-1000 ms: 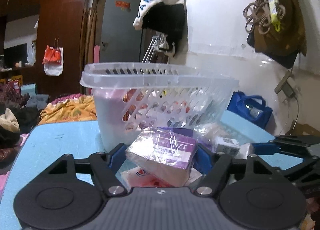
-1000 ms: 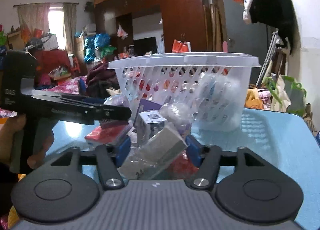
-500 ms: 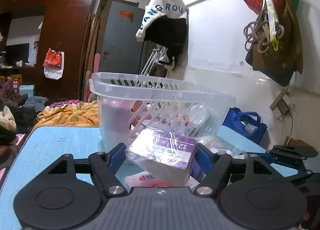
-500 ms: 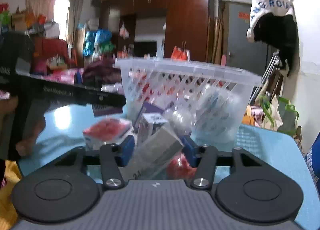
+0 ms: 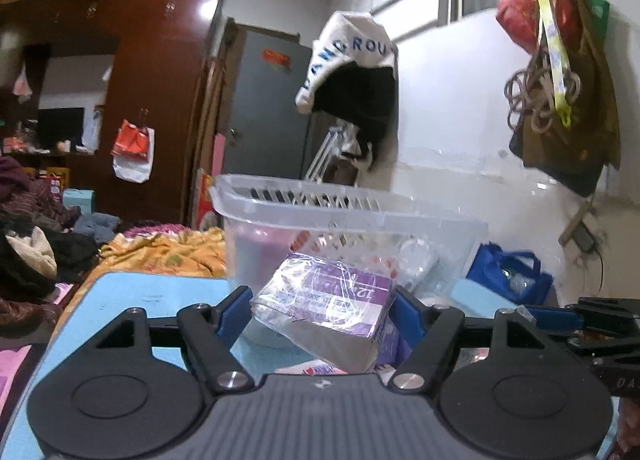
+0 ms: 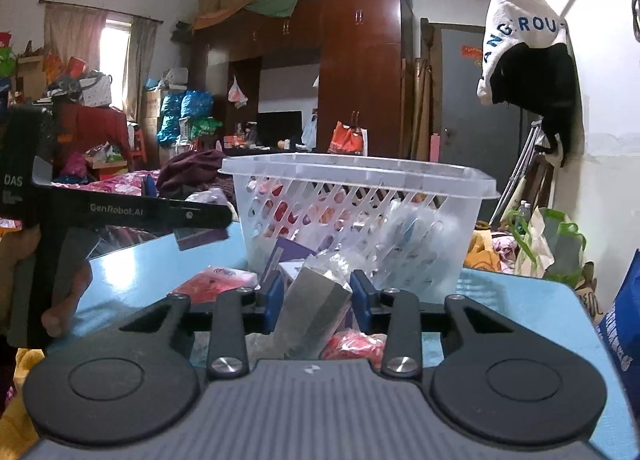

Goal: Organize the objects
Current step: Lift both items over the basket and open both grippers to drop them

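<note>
A clear slotted plastic basket (image 5: 352, 211) stands on the blue table (image 5: 140, 292), with packets inside it. My left gripper (image 5: 320, 302) is shut on a purple film-wrapped box (image 5: 332, 292), held tilted just in front of the basket's near wall. In the right wrist view the basket (image 6: 360, 167) is straight ahead. My right gripper (image 6: 316, 284) is closing, its blue pads against both sides of a silver-grey wrapped packet (image 6: 312, 308) that stands tilted among the loose items.
Loose items lie at the basket's foot: a red-and-white packet (image 6: 216, 280), a red packet (image 6: 352, 342), a small white box (image 6: 290, 270). A hand (image 6: 60, 300) holds the left tool at the left. A blue bag (image 5: 508, 276) sits by the white wall.
The right jaws have narrowed until their pads meet the silver-grey packet. Both views have tipped upward a little. The left gripper keeps the purple box.
</note>
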A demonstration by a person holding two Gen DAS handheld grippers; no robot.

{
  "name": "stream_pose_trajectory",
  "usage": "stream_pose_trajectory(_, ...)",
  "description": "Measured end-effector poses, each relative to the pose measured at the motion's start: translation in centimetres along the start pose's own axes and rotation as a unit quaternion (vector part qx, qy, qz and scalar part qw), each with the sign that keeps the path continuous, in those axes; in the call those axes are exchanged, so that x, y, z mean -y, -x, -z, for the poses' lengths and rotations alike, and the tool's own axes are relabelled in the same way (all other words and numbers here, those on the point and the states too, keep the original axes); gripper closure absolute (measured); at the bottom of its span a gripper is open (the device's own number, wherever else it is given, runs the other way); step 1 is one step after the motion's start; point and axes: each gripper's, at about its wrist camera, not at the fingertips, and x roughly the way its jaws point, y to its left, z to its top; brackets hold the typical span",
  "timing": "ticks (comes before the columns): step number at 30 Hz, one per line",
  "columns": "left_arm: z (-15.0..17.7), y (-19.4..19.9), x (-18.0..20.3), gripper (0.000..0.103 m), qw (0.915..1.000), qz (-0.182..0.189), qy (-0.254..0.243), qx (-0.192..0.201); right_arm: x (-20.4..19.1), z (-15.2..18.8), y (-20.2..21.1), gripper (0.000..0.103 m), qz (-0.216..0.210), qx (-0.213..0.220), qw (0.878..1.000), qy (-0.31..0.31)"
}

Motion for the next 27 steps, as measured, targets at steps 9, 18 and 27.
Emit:
stream_pose_trajectory(9,-0.6,1.0,0.8,0.026,0.9999,0.001,-0.013,-0.001,0.5,-1.6,0.5,0.069,0.014,0.008,1.0,0.0)
stream_pose_trajectory(18,-0.6,1.6,1.4,0.026,0.9997,0.009,-0.022,0.004,0.4,-1.7,-0.1,0.075,0.01,-0.003,1.0,0.012)
stream_pose_trajectory(27,-0.3,1.6,1.0,0.026,0.9998,0.008,-0.015,0.003,0.1,-0.3,-0.9,0.076,0.003,-0.024,1.0,0.013)
